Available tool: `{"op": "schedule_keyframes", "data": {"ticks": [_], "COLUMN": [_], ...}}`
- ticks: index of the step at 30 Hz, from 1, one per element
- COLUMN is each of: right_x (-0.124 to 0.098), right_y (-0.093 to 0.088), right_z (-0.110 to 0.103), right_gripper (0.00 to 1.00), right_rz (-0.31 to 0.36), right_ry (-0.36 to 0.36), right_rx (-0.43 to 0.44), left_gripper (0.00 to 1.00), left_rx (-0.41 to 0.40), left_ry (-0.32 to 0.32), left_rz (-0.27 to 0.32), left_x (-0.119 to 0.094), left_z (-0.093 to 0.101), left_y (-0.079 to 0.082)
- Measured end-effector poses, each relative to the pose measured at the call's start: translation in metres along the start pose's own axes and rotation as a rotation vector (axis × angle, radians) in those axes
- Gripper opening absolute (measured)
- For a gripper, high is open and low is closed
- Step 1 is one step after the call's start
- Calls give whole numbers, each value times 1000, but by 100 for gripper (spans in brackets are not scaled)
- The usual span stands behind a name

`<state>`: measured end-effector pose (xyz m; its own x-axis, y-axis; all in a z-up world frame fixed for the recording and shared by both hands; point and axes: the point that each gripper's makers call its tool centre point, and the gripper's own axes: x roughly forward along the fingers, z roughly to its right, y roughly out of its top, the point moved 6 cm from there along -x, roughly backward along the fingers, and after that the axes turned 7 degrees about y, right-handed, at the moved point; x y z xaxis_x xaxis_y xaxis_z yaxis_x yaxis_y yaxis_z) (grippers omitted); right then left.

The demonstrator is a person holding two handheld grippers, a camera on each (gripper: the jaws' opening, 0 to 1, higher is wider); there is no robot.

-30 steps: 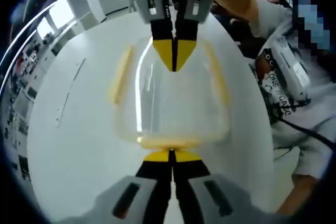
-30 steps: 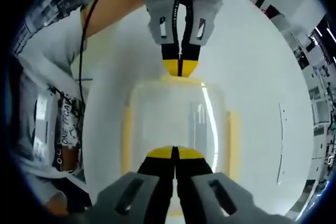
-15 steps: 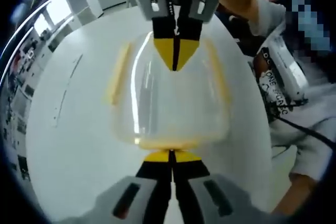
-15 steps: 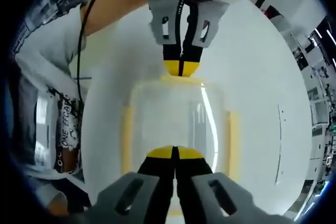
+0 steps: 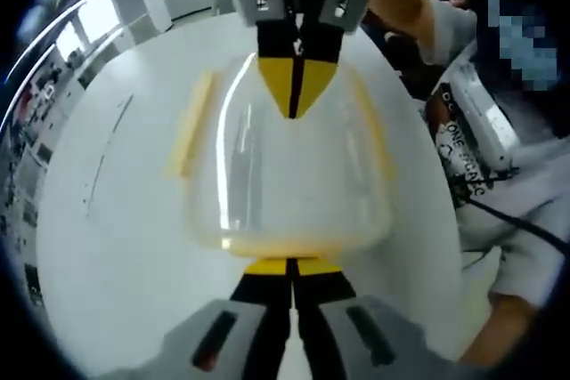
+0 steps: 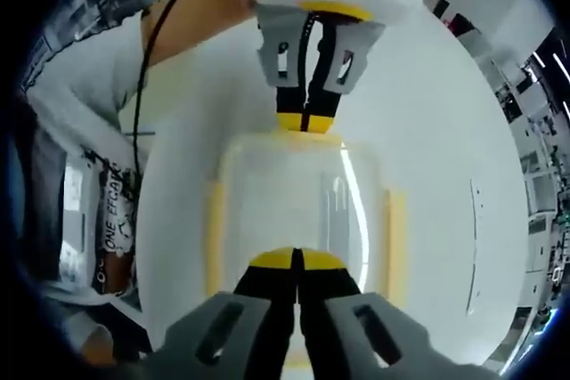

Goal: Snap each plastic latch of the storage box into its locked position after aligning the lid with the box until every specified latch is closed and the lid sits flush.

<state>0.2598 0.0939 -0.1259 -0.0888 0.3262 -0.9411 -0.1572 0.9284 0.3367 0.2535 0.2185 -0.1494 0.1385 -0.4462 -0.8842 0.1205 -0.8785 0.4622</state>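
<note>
A clear plastic storage box [image 5: 285,175] with its lid on stands on a white table [image 5: 116,246]. Yellow latches run along its long sides [image 5: 190,122] [image 5: 374,131], and another lies at the near end [image 5: 285,245]. My left gripper [image 5: 289,266] is shut, its yellow tips against that end latch. My right gripper [image 5: 294,86] comes in from the top, shut, tips resting on the lid's far part. In the right gripper view the box [image 6: 303,193] lies lengthwise, with my right gripper [image 6: 298,260] shut over the lid and my left gripper [image 6: 305,120] shut at the far end.
A person in a white printed shirt [image 5: 472,157] stands close to the table's edge, one arm [image 6: 191,6] reaching along the left gripper. Thin pencil-like marks [image 5: 102,166] lie on the table beside the box. Office furniture rings the table.
The left gripper has edged in toward the box end, so the box looks a little larger in its view. The right gripper stays on the lid.
</note>
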Motion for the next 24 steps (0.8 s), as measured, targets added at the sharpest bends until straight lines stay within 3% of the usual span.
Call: {"op": "schedule_keyframes", "data": {"ticks": [3, 5, 7, 12, 16, 17, 24], "right_x": [0, 0, -1, -2, -3, -4, -11], "right_y": [0, 1, 3, 3, 7, 6, -7], "right_z": [2, 1, 2, 0, 10, 11, 17], "right_gripper": [0, 0, 0, 0, 0, 0, 0], "right_rz": [4, -1, -15, -27, 122, 140, 207], "right_ry": [7, 3, -13, -25, -9, 1, -1], "right_rx": [10, 12, 8, 4, 73, 95, 119], "left_gripper": [0, 0, 0, 0, 0, 0, 0], "left_rx": [14, 27, 21, 4, -2, 33, 54], "left_ry": [28, 82, 97, 146, 185, 216, 186], "left_rz": [10, 43, 65, 57, 64, 33, -45], "left_x": [-2, -5, -12, -26, -39, -51, -48], "left_z": [-8, -9, -7, -10, -15, -14, -7], "left_y": [-3, -4, -4, -5, -3, 16, 35]}}
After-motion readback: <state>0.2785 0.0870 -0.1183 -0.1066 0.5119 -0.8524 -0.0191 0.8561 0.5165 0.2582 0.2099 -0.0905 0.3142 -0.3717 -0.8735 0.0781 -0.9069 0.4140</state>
